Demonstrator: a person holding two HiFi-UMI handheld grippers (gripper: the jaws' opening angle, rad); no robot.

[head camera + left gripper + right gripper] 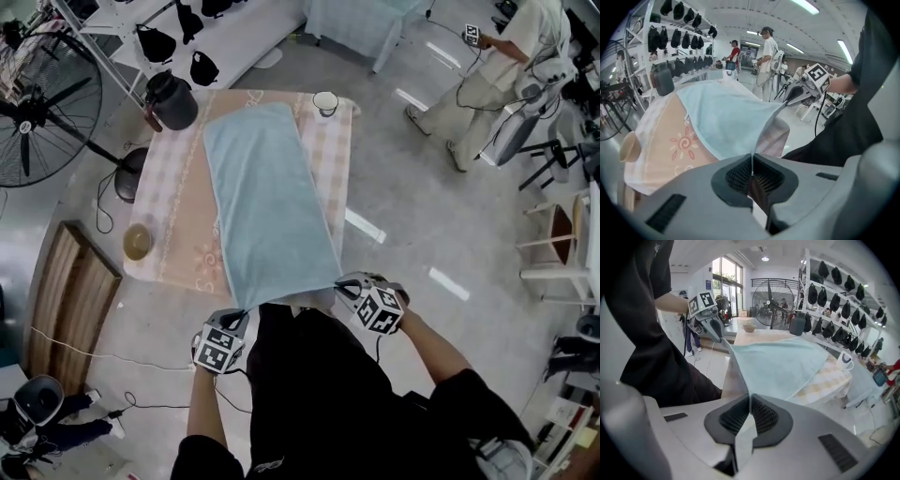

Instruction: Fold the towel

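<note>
A light blue towel (267, 202) lies lengthwise along a small table (173, 225) covered with a pink patterned cloth. Its near edge is lifted off the table's front. My left gripper (239, 317) is shut on the towel's near left corner, and in the left gripper view the towel (726, 117) runs from the jaws up over the table. My right gripper (344, 285) is shut on the near right corner; the towel (780, 364) stretches away from its jaws. Each gripper sees the other, the right gripper (787, 101) and the left gripper (719, 336), holding its own corner.
A dark jug (172, 99) stands at the table's far left corner and a white mug (325, 102) at its far right. A small bowl (138, 241) sits at the left edge. A fan (47, 112), shelves of dark bags (169, 37) and a person (497, 75) stand around.
</note>
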